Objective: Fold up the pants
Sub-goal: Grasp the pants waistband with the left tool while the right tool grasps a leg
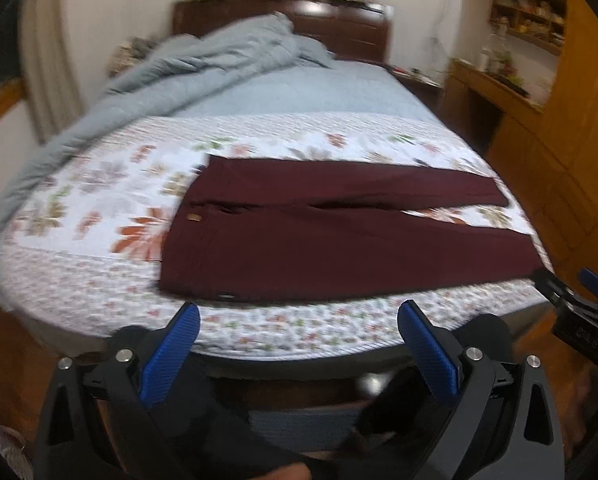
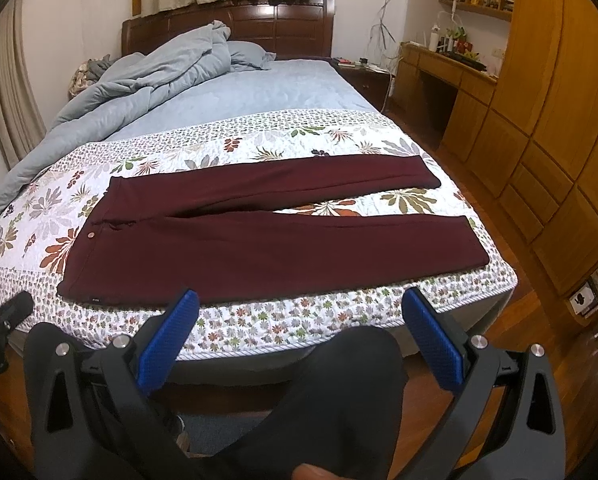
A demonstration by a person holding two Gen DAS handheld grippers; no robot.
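Dark maroon pants [image 1: 319, 240] lie flat and unfolded on the floral quilt [image 1: 99, 200], waistband to the left, both legs spread out to the right. They also show in the right wrist view [image 2: 259, 240]. My left gripper [image 1: 299, 312] is open and empty, held just off the bed's near edge in front of the near leg. My right gripper [image 2: 299, 300] is open and empty, also off the near edge. The right gripper shows at the right edge of the left wrist view [image 1: 579, 296].
A crumpled grey-blue duvet [image 2: 147, 76] is heaped at the bed's far left, before a dark wooden headboard [image 2: 259, 24]. Wooden wardrobes [image 2: 551, 100] and a desk [image 2: 439, 68] stand to the right. Wooden floor [image 2: 519, 320] lies beside the bed.
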